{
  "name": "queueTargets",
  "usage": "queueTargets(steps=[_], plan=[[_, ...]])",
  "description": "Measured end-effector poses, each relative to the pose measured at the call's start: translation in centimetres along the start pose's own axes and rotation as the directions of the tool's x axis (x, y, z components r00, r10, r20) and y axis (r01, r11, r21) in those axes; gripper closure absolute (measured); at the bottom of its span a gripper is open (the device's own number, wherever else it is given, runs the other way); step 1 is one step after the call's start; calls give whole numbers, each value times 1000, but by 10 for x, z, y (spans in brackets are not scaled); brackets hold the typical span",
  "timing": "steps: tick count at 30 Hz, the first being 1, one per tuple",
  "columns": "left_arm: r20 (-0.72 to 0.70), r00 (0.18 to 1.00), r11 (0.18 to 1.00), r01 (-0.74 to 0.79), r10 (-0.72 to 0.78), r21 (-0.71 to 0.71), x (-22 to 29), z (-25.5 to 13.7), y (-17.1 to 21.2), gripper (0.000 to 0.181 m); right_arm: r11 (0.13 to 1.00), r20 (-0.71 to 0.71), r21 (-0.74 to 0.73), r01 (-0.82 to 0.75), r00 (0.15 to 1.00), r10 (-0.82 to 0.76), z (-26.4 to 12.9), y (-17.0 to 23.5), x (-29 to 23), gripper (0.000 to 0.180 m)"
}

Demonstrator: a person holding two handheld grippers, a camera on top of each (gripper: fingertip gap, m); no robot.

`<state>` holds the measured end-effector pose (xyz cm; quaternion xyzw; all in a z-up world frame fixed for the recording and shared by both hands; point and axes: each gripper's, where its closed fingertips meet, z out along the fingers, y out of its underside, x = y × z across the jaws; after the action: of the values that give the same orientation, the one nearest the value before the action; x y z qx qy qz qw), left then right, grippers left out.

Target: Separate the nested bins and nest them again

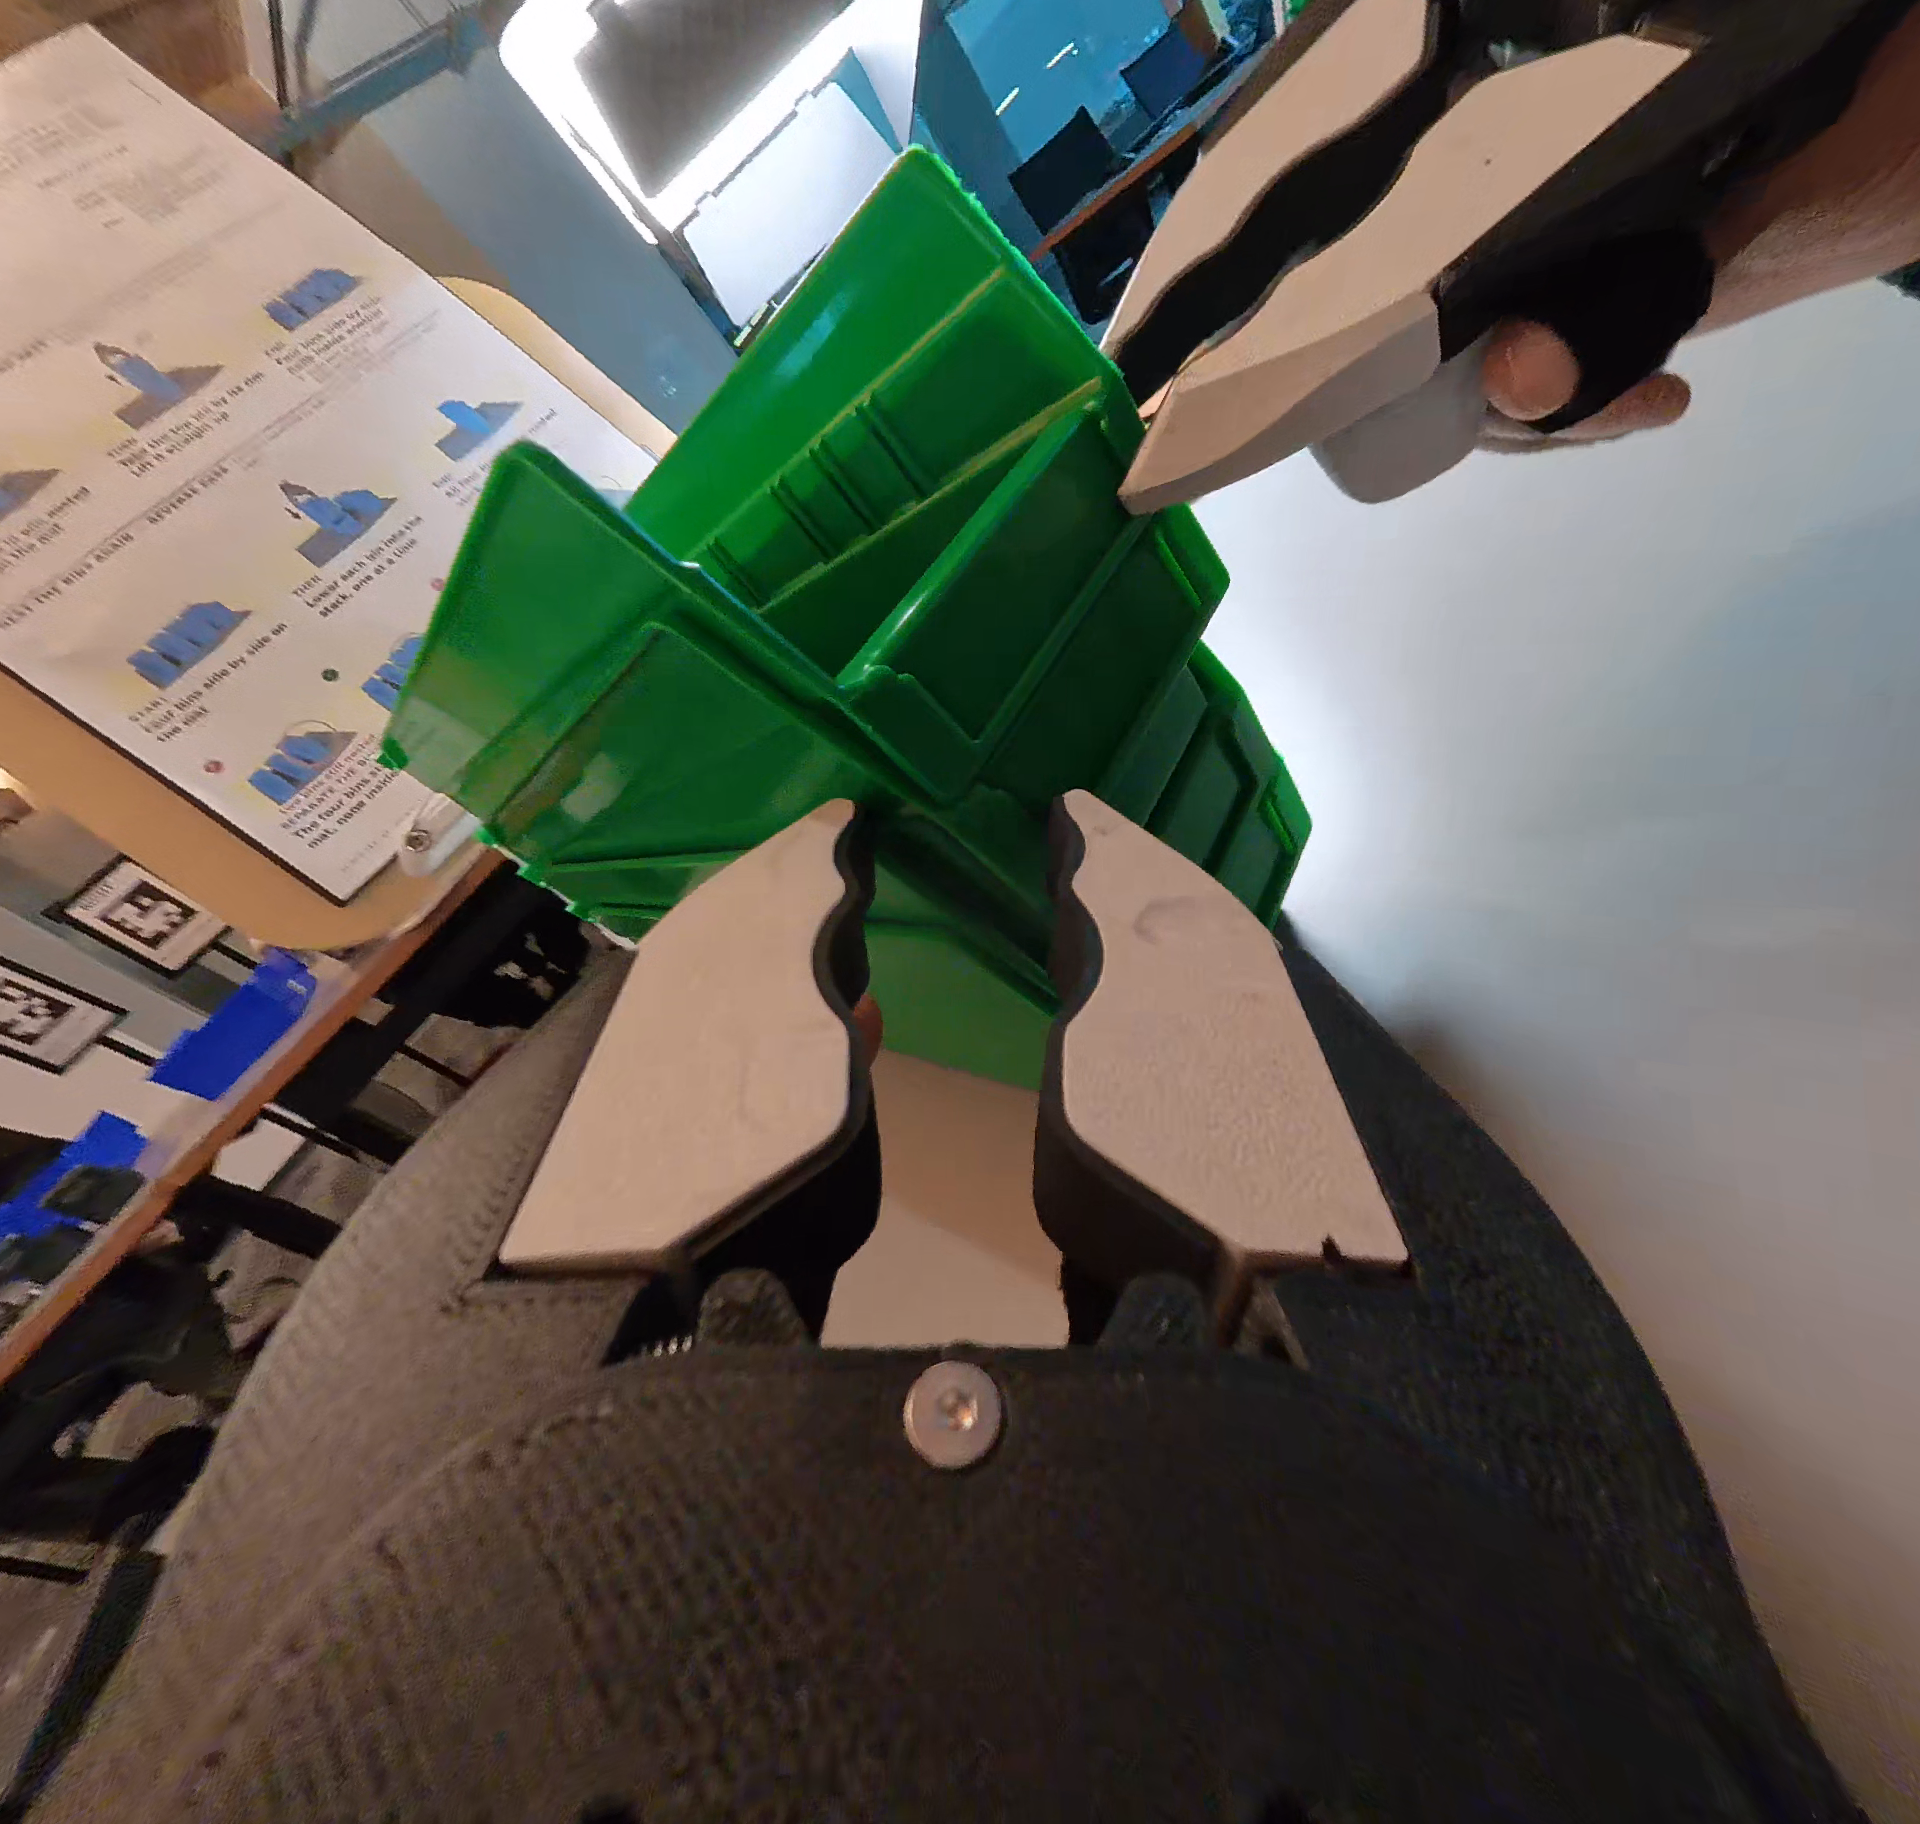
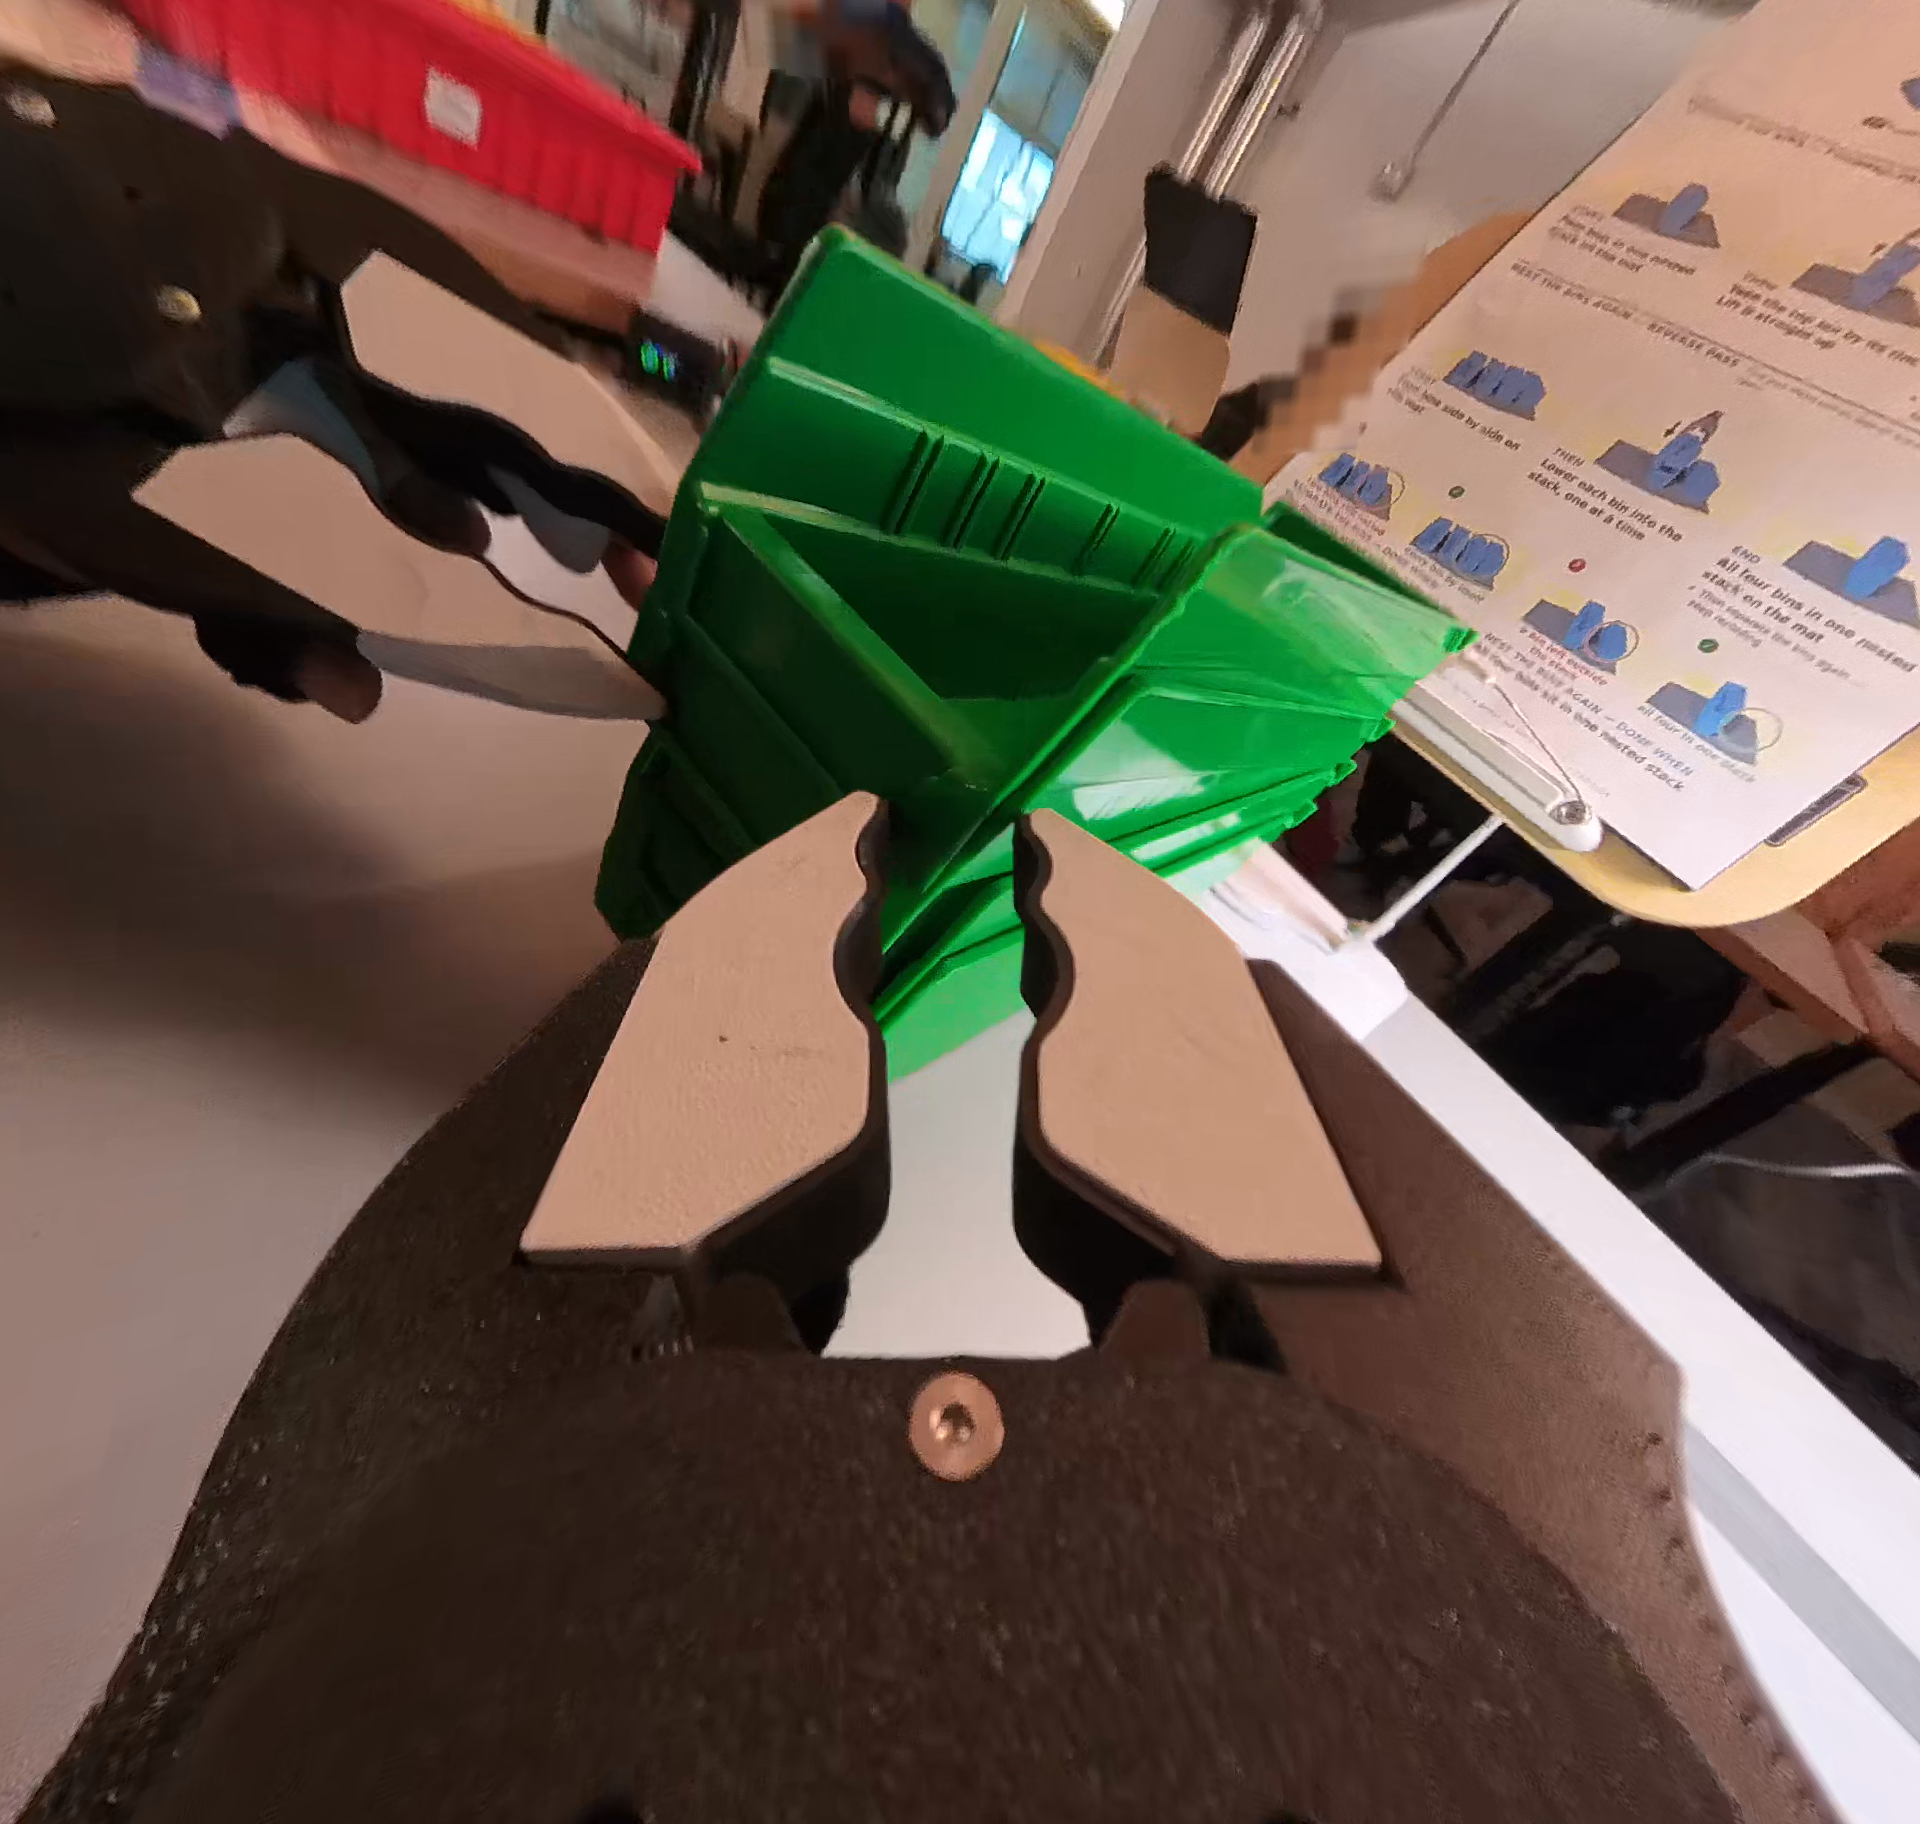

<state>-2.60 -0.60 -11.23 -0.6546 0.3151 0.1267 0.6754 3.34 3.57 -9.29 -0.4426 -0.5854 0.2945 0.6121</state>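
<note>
bins: green nested bins (image 1: 914, 631) stacked on the white tabletop (image 1: 1610, 839) | left gripper (image 1: 951, 824): clamped on a side rim of the stack | right gripper (image 2: 951, 824): clamped on the opposite side rim

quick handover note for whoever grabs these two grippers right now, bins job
Left gripper: closed on a side wall of the green bin stack.
Right gripper: clamped on the opposite side wall.
Bins: all green, nested in one stack, on the white table or just above it.
Instruction sheet stands beside the stack.
Done: cannot tell which pass this is.
Left: lift the top bin off, or release if nesting is finished.
</note>
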Motion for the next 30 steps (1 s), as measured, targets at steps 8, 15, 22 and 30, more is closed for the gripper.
queueTargets(steps=[8, 15, 22, 30], plan=[[-91, 979, 983, 182, -183, -22, -5, -10, -2, 137, 891, 232, -262, 370, 921, -314, -14, -46, -22, 141], [-126, 921, 929, 359, -368, -89, -11, -27, 11, 131, 539, 523, -500, 678, 732, -436, 29, -27, -45, 110], [-87, 905, 906, 404, -416, -125, -23, -50, 32, 133, 392, 548, -674, 627, 779, -304, 48, 28, -40, 129], [-91, 909, 907, 389, -406, -162, -16, -52, 38, 134, 476, 492, -669, 571, 820, -293, 54, 23, -39, 128]])
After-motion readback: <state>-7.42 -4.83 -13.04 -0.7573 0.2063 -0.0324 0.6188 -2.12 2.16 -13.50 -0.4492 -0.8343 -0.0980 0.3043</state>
